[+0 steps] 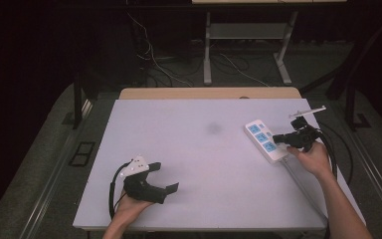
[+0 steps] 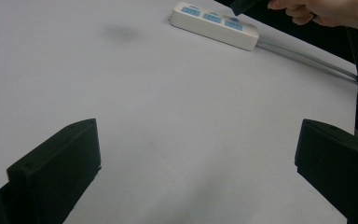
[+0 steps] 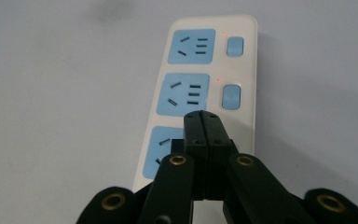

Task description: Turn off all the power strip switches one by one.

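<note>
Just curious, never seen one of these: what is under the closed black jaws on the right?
The power strip: the right gripper covers its nearest blue socket. That socket's switch is hidden.

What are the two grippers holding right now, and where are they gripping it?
Nothing: the right gripper is shut empty over the power strip; the left gripper is open and empty.

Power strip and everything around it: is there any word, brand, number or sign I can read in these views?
None. The power strip bears no readable print: just blue socket panels, blue switches and two small red lights. The table has only a faint dark smudge. The left tool and right tool show no lettering.
</note>
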